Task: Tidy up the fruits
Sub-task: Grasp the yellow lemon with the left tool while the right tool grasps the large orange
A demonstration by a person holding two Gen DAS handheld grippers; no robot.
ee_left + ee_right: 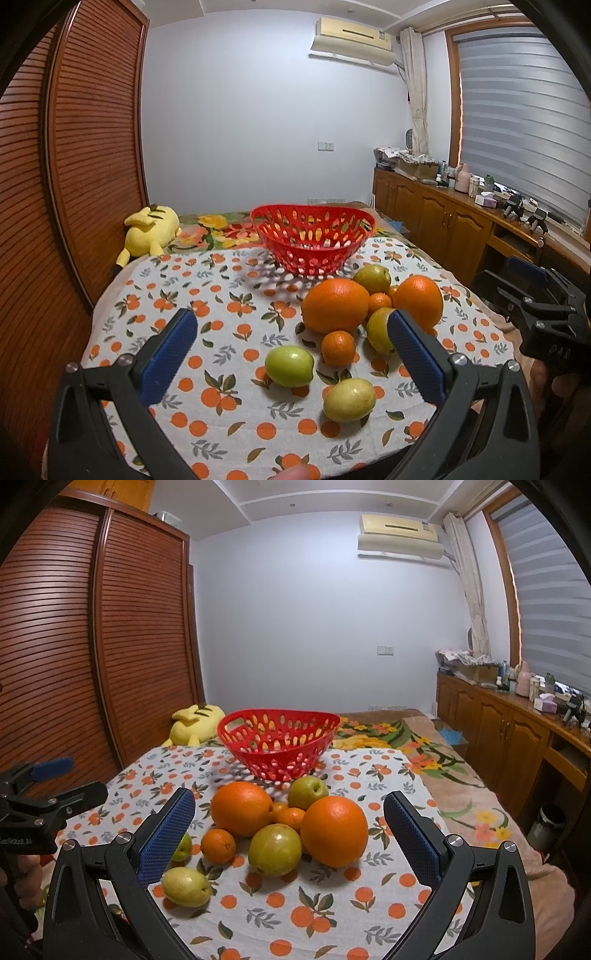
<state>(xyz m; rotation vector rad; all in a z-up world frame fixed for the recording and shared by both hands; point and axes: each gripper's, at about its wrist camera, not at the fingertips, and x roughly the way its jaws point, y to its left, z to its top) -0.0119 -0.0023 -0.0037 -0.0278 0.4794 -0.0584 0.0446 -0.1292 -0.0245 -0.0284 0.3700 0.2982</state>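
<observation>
Louvred wooden wardrobe doors (74, 155) fill the left side of the bedroom, and a yellow plush toy (149, 234) lies at their foot on the bed with its flowered blanket (424, 746). Nearer the cameras a cloth printed with small oranges (221, 295) covers the surface that carries the fruit.

From the left wrist view, the left hand-held gripper (291, 332) hovers above the cloth with its blue-padded jaws spread wide and nothing between them. Ahead of it stands a red perforated basket (312, 240), upright and holding no fruit. The fruit lies in a loose cluster in front of the basket and to its right: a green fruit (290, 365) and a yellow-green one (349, 398) nearest the camera, a small mandarin (338, 347) just behind them, then a large orange (334, 306) — and beside it a second large orange (419, 299), with another mandarin (379, 302) wedged between the two. A further green fruit (373, 278) sits close to the basket's base.

From the right wrist view, the right hand-held gripper (290, 812) is likewise released, jaws wide, framing the same cluster without touching it. Along the right wall run a cluttered wooden cabinet (509, 723), a window blind (554, 602) and an air conditioner (399, 535) up high.
</observation>
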